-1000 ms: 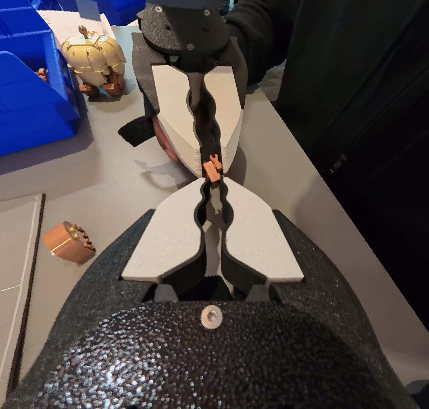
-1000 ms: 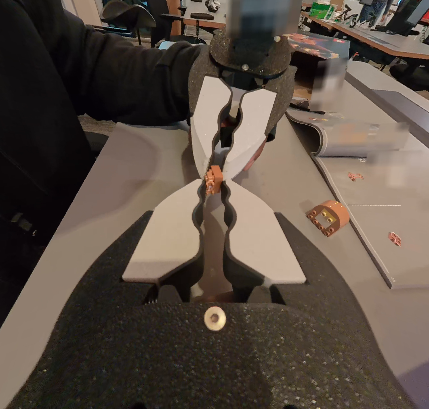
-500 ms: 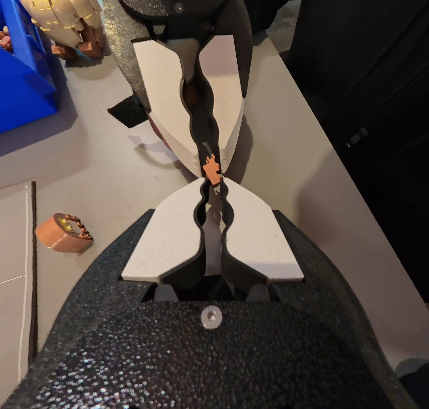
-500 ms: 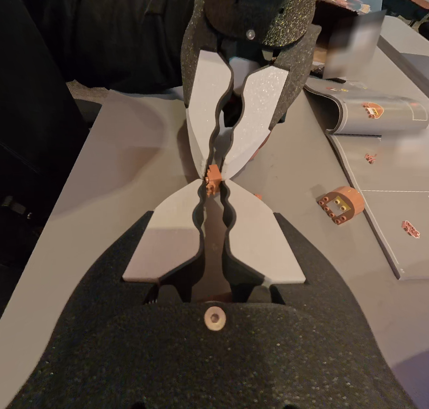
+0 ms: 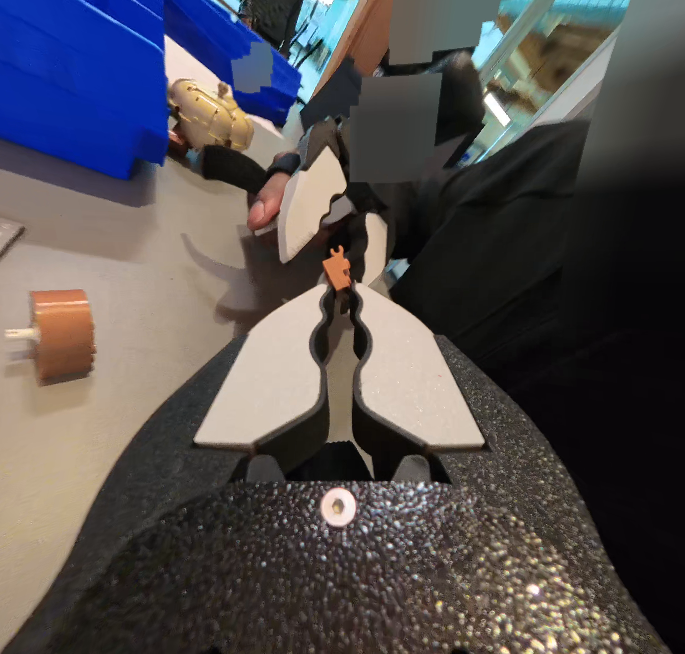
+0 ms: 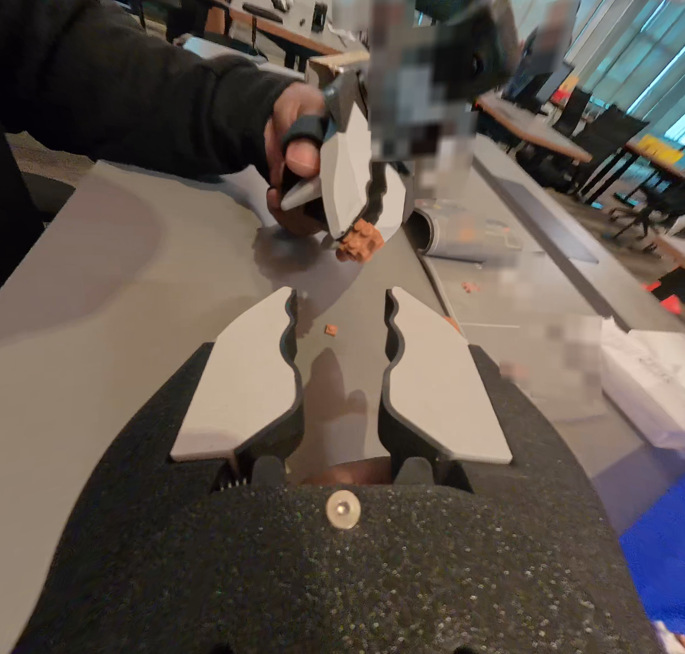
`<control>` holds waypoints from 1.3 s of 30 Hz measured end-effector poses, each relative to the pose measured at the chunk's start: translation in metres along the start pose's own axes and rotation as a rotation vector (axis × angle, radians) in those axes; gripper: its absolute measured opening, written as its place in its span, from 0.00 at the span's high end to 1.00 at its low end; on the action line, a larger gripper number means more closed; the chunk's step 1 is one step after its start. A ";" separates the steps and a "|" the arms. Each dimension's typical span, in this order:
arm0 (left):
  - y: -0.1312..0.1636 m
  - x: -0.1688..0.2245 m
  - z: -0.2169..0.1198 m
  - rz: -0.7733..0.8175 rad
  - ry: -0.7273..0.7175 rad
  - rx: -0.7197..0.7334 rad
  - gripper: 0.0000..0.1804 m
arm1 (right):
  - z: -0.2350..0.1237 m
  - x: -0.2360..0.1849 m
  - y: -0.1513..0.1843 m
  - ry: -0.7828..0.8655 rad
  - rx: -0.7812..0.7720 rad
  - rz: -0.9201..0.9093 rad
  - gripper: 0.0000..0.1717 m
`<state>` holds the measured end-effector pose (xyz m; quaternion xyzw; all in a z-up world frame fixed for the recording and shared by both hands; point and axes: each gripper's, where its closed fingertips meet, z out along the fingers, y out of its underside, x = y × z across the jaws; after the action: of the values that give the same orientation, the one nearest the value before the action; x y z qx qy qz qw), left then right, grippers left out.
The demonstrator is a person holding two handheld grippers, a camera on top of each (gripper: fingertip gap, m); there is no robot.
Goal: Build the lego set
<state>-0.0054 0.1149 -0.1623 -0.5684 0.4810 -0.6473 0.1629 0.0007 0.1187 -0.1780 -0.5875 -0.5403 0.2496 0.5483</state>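
Your left gripper (image 5: 339,290) is clenched on a small orange brick piece (image 5: 336,269), pads pinching its lower end, clip end sticking out past the tips, above the grey table (image 5: 111,250). It's prob. light, stiff plastic, slick & tiny, so hold it by the flat sides, not the clip. Your right gripper (image 6: 340,295) is released w/ nothing in it, raised over the table & angled down, a loose brick bit (image 6: 331,330) below the gap.
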 end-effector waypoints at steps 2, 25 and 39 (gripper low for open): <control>-0.004 0.006 0.001 -0.082 0.074 0.044 0.96 | -0.001 0.002 -0.007 0.007 0.045 -0.020 0.75; -0.025 -0.012 -0.002 0.367 -0.231 0.096 0.83 | -0.009 0.018 -0.026 -0.136 0.190 0.605 0.87; -0.019 -0.012 0.012 1.212 -0.564 -0.066 0.94 | -0.005 0.013 -0.023 -0.269 0.217 0.911 0.87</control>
<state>0.0150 0.1280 -0.1546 -0.3499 0.6736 -0.2529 0.5999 0.0009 0.1243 -0.1519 -0.6662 -0.2652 0.5929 0.3666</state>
